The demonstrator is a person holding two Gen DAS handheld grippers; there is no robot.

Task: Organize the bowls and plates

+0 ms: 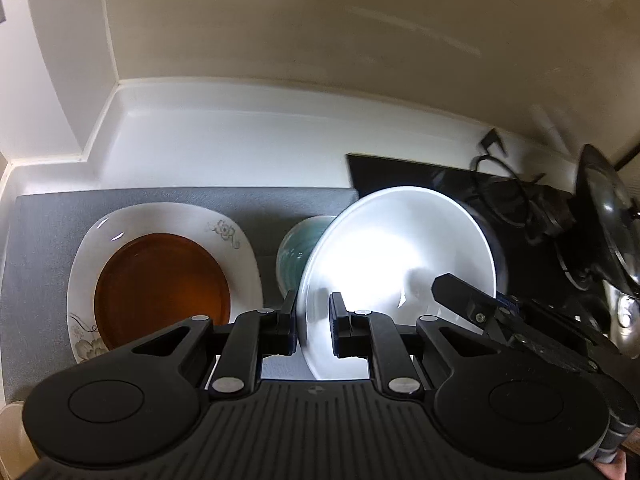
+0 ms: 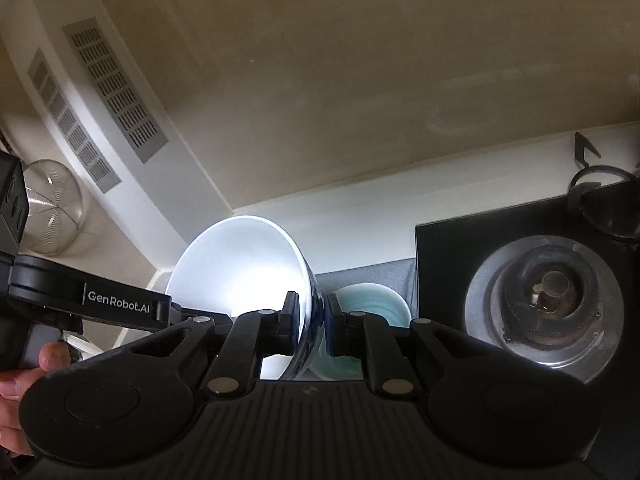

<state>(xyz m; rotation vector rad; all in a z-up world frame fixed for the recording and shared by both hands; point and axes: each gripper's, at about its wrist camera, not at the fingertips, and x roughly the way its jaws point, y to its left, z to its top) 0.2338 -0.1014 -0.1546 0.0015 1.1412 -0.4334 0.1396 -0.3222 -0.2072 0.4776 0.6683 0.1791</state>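
Observation:
Both grippers hold one large white bowl (image 1: pixel 396 256) with a dark blue outside, tilted and lifted above the grey mat (image 1: pixel 44 240). My left gripper (image 1: pixel 313 322) is shut on its near-left rim. My right gripper (image 2: pixel 311 322) is shut on the opposite rim of the bowl (image 2: pixel 244 264); its fingers show in the left wrist view (image 1: pixel 464 296). A teal ribbed bowl (image 1: pixel 298 252) stands on the mat behind the white bowl; it also shows in the right wrist view (image 2: pixel 368 304). An amber glass plate (image 1: pixel 160 284) lies on a white flowered square plate (image 1: pixel 172 220) at the left.
A black gas hob (image 2: pixel 452 248) with a burner (image 2: pixel 548 296) lies to the right of the mat. A dark pan with a glass lid (image 1: pixel 604 220) stands on it. The white counter (image 1: pixel 240 148) meets the wall behind. A clear glass bowl (image 2: pixel 52 204) stands far left.

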